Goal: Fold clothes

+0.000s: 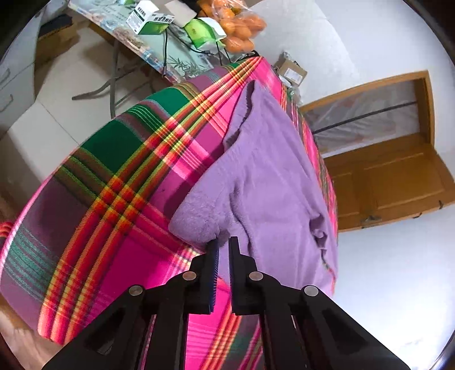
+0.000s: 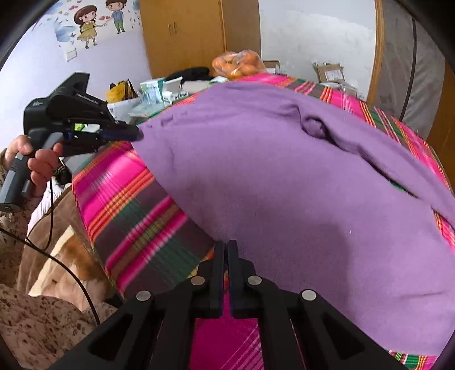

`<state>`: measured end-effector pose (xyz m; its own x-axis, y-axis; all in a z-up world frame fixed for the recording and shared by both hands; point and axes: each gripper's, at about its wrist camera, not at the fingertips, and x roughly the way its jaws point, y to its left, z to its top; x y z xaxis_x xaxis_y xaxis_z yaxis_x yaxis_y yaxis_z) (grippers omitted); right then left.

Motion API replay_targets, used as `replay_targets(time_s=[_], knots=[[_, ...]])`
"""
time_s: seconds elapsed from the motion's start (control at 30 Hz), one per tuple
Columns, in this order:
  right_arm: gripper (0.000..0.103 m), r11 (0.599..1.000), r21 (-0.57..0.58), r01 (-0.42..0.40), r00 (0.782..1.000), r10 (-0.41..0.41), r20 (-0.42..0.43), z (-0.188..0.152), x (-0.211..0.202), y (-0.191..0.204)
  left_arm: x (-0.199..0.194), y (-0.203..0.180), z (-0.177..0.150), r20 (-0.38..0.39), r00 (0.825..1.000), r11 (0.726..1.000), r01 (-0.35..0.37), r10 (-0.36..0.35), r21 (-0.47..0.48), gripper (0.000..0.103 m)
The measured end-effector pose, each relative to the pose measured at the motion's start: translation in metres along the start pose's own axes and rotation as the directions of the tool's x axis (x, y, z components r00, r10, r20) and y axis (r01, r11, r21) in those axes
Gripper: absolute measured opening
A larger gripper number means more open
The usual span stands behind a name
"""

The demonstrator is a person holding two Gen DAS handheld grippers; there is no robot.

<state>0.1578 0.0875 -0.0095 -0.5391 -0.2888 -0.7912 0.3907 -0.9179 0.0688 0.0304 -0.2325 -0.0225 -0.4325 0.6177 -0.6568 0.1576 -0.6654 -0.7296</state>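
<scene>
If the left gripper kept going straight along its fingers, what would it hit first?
Most likely the purple fleece garment: the left gripper has its tips right at the garment's near edge on the plaid cloth, jaws nearly closed. Whether fabric is already pinched between them is unclear from either view.

The plaid bed (image 1: 119,182) lies bare left of the purple garment (image 1: 264,170). Beyond the garment, boxes (image 1: 148,20) and a bag of oranges (image 1: 241,28) crowd the counter (image 1: 159,54).

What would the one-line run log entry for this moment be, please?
left gripper: shut on purple garment | right gripper: shut on hem | plaid cloth beneath
</scene>
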Motion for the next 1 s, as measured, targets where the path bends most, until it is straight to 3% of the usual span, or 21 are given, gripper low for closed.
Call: replay_targets(time_s=[0.17,0.27,0.47,0.53,0.6,0.73,0.9,1.0], knots=[[0.004,1.0,0.021,-0.007,1.0,0.006,0.008,0.0,0.0,-0.002,0.0,0.006,0.0,0.001,1.0,0.999,0.009,-0.009,-0.037,0.008],[0.004,0.999,0.03,-0.015,1.0,0.015,0.013,0.0,0.0,-0.004,0.0,0.004,0.0,0.004,1.0,0.999,0.014,-0.014,-0.034,0.019],[0.003,0.999,0.036,-0.032,0.999,0.031,0.029,0.0,0.001,-0.002,0.014,0.009,0.003,-0.031,0.999,0.991,0.037,-0.041,-0.132,0.021],[0.0,0.998,0.027,-0.055,0.998,0.054,0.032,-0.001,0.0,0.0,0.014,0.009,0.005,-0.022,0.999,0.99,0.037,-0.04,-0.14,0.017],[0.0,0.996,0.004,-0.088,0.996,0.087,0.036,-0.002,-0.003,0.006,0.01,0.007,0.006,-0.005,1.0,0.992,0.019,-0.02,-0.122,0.001],[0.0,0.991,-0.021,-0.131,0.991,0.132,0.039,-0.003,-0.007,0.014,-0.005,0.004,0.004,0.062,0.998,0.994,0.029,-0.023,-0.102,0.002],[0.002,0.997,0.007,-0.077,0.993,0.076,0.092,-0.003,-0.018,0.006,-0.02,0.01,0.001,0.121,0.993,0.993,0.027,-0.012,-0.118,0.001],[0.033,0.999,-0.035,-0.028,0.995,0.031,0.092,-0.002,-0.018,0.012,-0.018,0.012,-0.001,0.102,0.995,0.992,0.031,-0.018,-0.124,0.003]])
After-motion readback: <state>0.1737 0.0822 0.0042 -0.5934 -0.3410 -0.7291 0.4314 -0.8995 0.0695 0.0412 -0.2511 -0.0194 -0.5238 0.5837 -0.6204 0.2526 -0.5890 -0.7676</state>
